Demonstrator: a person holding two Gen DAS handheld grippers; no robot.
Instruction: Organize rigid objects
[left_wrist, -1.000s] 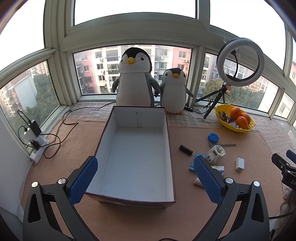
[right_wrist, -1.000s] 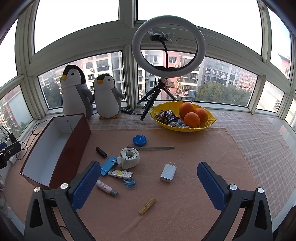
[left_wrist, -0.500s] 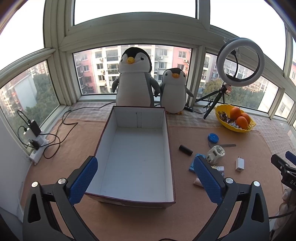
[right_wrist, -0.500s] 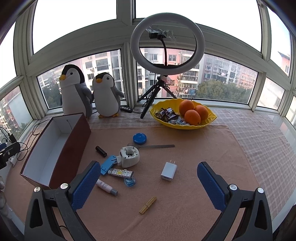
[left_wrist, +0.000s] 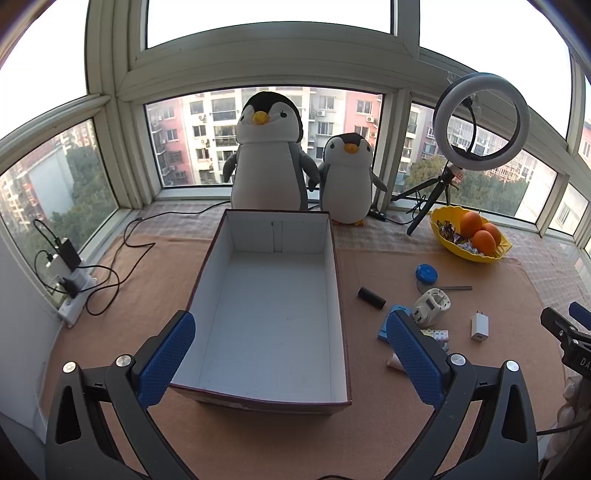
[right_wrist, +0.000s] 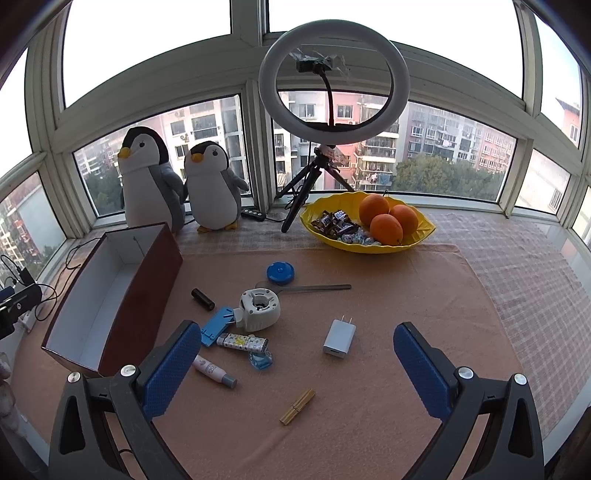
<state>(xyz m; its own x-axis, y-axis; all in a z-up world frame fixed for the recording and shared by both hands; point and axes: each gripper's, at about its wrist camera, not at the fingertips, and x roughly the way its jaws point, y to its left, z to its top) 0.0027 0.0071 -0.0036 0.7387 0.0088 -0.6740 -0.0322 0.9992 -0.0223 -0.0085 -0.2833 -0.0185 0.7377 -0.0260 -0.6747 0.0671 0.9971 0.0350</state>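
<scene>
An empty open box (left_wrist: 273, 314) with white inside and dark red walls sits on the tan mat; it also shows in the right wrist view (right_wrist: 110, 295). My left gripper (left_wrist: 291, 354) is open and empty over its near end. Small objects lie right of the box: a white charger (right_wrist: 339, 336), a white round adapter (right_wrist: 259, 308), a black cylinder (right_wrist: 202, 299), a blue disc (right_wrist: 281, 273), a metal rod (right_wrist: 317, 288), a patterned lighter (right_wrist: 242, 342), a pink tube (right_wrist: 214, 371) and a wooden clip (right_wrist: 297, 406). My right gripper (right_wrist: 299, 369) is open and empty above them.
A yellow bowl (right_wrist: 369, 245) with oranges and candy stands at the back right. A ring light on a tripod (right_wrist: 332, 81) and two plush penguins (right_wrist: 181, 184) stand by the window. A power strip with cables (left_wrist: 70, 291) lies at the far left.
The right wrist view has shifted slightly; objects drift a little. The left gripper and the box have stayed put.
</scene>
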